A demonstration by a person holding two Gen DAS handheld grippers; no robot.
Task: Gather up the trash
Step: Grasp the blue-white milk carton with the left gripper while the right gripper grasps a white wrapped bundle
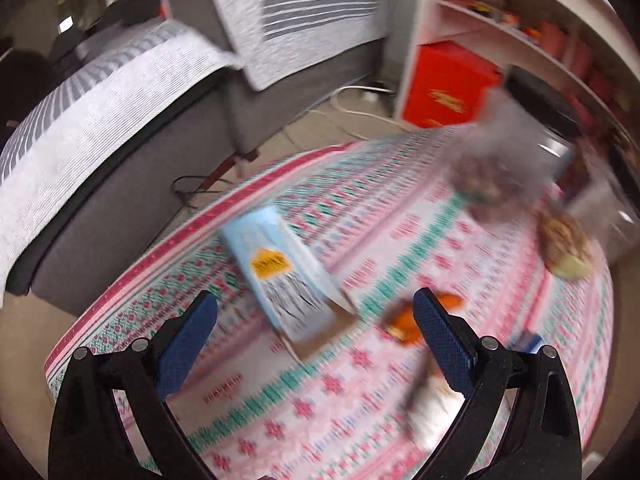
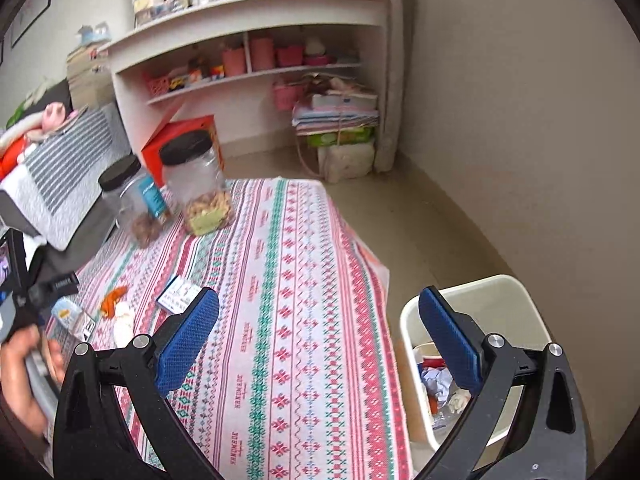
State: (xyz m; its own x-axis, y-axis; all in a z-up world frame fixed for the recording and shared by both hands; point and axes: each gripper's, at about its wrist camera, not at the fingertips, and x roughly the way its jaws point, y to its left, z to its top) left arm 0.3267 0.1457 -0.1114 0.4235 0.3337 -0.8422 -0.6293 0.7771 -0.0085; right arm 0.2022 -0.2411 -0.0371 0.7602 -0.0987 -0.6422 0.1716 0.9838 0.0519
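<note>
Left gripper point(image 1: 316, 312) fingers spread wide, empty, above tabletop point(image 1: 360, 216). Blue carton point(image 1: 280, 276) lies flat just ahead between fingers, long axis running away up-left. Orange wrapper point(image 1: 404, 320) by right finger. Right gripper point(image 2: 320, 320) released, empty, nearer bin point(image 2: 516, 300).

A grey upholstered sofa point(image 1: 132, 168) draped with striped white-and-grey quilted covers point(image 1: 304, 16) stands on a beige tiled floor point(image 2: 452, 220). Beside it rises a white curved-front shelf unit point(image 2: 256, 36) against a plain beige wall point(image 2: 520, 92). A low table wears a pink, green and white patterned tablecloth point(image 2: 296, 280). Soft daylight fills the room.
</note>
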